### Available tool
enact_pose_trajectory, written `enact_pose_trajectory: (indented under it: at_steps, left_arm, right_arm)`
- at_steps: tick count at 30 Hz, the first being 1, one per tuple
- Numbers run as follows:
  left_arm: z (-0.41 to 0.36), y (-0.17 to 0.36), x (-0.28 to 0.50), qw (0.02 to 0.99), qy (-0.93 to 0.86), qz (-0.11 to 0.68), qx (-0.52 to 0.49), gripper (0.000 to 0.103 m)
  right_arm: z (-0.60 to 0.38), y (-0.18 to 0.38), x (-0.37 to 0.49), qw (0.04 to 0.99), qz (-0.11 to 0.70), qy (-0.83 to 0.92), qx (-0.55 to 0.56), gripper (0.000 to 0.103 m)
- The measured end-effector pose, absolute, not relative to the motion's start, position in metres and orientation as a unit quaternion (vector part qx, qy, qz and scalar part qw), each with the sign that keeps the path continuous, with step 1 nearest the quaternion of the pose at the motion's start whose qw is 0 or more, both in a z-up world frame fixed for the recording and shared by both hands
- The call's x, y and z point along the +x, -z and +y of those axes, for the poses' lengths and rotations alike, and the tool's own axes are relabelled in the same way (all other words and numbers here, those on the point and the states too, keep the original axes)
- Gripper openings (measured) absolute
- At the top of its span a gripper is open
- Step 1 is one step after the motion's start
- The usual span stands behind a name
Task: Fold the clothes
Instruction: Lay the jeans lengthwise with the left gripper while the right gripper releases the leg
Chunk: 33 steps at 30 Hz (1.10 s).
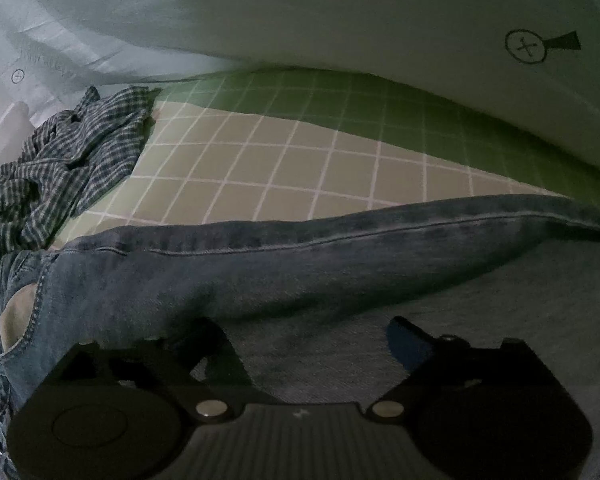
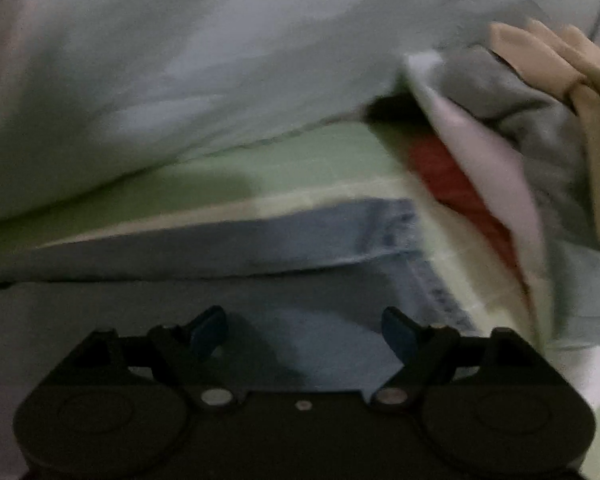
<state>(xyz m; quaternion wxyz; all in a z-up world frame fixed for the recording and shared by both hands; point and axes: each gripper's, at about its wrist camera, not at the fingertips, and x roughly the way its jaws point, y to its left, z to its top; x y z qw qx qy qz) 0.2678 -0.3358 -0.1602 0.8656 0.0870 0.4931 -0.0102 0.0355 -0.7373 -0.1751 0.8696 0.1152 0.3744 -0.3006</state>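
Jeans [image 1: 260, 272] lie under both our tongs, left [image 1: 312, 344] and right [image 2: 304, 332], each spread wide, gripping nothing; plaid shirt [image 1: 60, 168] at ten o'clock.

- The right wrist view is blurry all over; the pile of clothes [image 2: 512, 148] at the right is smeared, so its grey, red, pink and tan pieces cannot be told apart as garments
- The blue denim jeans [image 1: 228, 280] run off the left and right edges of the left wrist view; their far ends are cut off
- The crumpled blue and white checked shirt [image 1: 52, 172] is cut by the left edge
- The left gripper [image 1: 312, 344] covers part of the jeans; the cloth under its body is hidden
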Motion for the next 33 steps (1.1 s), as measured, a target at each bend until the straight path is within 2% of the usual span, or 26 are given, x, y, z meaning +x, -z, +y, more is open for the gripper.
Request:
enact_pose_trajectory:
  at_steps: [4,7,10,19,23,24,26,27,28,33]
  left_arm:
    - [-0.332,0.162,0.270,0.865,0.006,0.496,0.077,0.102]
    - [-0.332,0.163,0.271,0.864,0.005,0.498,0.075,0.103]
    - [-0.331,0.163,0.271,0.863,0.005,0.499,0.074,0.103]
    - [-0.335,0.161,0.268,0.862,0.004,0.500,0.079,0.103]
    - [-0.343,0.154,0.261,0.861,0.028,0.499,0.098,0.103]
    - [-0.345,0.150,0.257,0.863,0.032,0.494,0.104,0.103]
    - [-0.349,0.142,0.249,0.866,0.039,0.484,0.116,0.103]
    - [-0.350,0.139,0.244,0.868,0.042,0.480,0.122,0.103]
    - [-0.351,0.135,0.240,0.868,0.044,0.478,0.124,0.103]
    - [-0.332,0.118,0.217,0.874,0.038,0.472,0.105,0.103]
  right_arm:
    - [-0.760,0.180,0.082,0.879,0.371,0.276,0.118,0.094]
    - [-0.787,0.179,0.127,0.886,0.364,0.265,0.107,0.094]
    - [-0.801,0.164,0.142,0.886,0.333,0.300,0.117,0.089]
    - [-0.747,0.162,0.005,0.810,0.315,0.459,0.182,0.096]
    - [-0.748,0.178,-0.020,0.793,0.332,0.465,0.214,0.097]
    - [-0.752,0.180,-0.021,0.793,0.328,0.465,0.217,0.092]
    - [-0.763,0.180,-0.015,0.804,0.325,0.451,0.212,0.064]
    - [-0.764,0.177,-0.013,0.811,0.323,0.438,0.212,0.032]
    - [-0.764,0.174,-0.011,0.820,0.322,0.423,0.213,0.008]
    - [-0.773,0.131,-0.010,0.851,0.281,0.416,0.156,0.008]
